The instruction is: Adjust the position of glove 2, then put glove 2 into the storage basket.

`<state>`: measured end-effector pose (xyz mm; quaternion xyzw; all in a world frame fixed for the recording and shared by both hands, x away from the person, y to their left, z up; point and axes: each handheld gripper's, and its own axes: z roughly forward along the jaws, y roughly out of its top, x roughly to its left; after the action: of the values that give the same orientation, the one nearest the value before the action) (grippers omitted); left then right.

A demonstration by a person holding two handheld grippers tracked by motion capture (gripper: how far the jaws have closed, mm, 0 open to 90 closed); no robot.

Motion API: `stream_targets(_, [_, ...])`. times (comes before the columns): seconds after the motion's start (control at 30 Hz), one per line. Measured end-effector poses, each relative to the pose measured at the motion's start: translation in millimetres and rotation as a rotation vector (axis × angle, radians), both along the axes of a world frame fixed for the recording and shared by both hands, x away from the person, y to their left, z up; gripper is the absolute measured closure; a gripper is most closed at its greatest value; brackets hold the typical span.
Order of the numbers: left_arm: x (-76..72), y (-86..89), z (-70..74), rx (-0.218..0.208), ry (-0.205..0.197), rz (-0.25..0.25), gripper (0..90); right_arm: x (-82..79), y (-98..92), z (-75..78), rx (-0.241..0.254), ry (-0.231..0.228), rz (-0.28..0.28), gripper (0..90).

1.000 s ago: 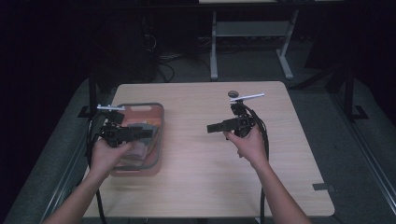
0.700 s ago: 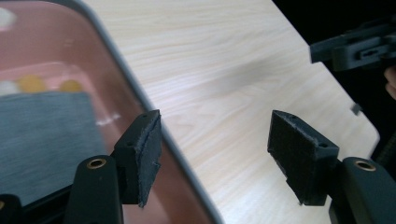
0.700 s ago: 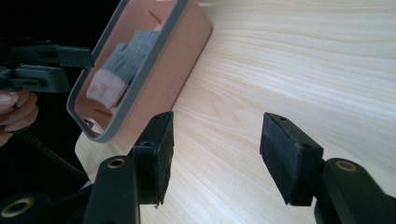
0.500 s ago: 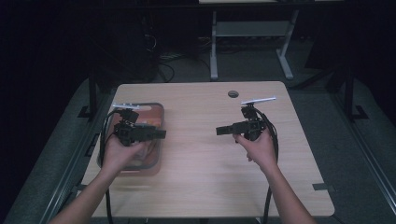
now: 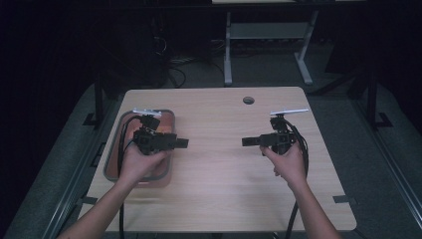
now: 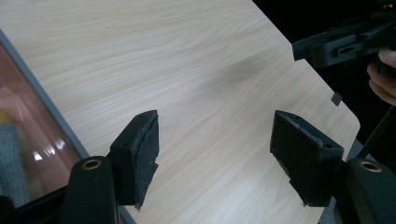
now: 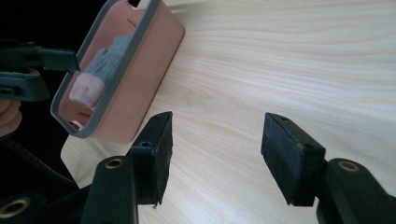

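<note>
Both tools are empty, so from where I stand the work looks barely begun. The left tool (image 5: 182,143) hangs over the inner edge of the pink grey-rimmed bin (image 5: 113,158) at the left of the bench (image 5: 224,164), its jaws just widened with only bare wood between them. The right tool (image 5: 247,142) hovers well apart, also just opened. Grey cloth-like contents (image 7: 109,58) sit untouched in the bin; everything seems left to do.
</note>
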<state>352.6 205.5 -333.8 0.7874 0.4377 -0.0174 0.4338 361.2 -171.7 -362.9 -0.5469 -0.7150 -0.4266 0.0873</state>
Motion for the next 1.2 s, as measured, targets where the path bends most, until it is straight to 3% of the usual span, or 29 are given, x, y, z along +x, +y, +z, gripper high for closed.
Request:
stream_targets(0.6, [0.5, -35.1, -3.4, -0.005, 0.004, -0.065, 32.2, -7.2, -28.9, -2.0, 0.010, -0.002, -0.048, 41.9])
stream_targets(1.03, [-6.1, -51.4, -7.6, -0.010, 0.002, -0.103, 31.3, -20.2, -63.6, -14.3, -0.002, 0.001, -0.108, 41.1])
stream_targets(1.2, [-9.4, -65.0, -12.0, -0.011, 0.003, -0.126, 30.4, -24.5, -73.1, -19.2, -0.010, -0.003, -0.124, 39.6])
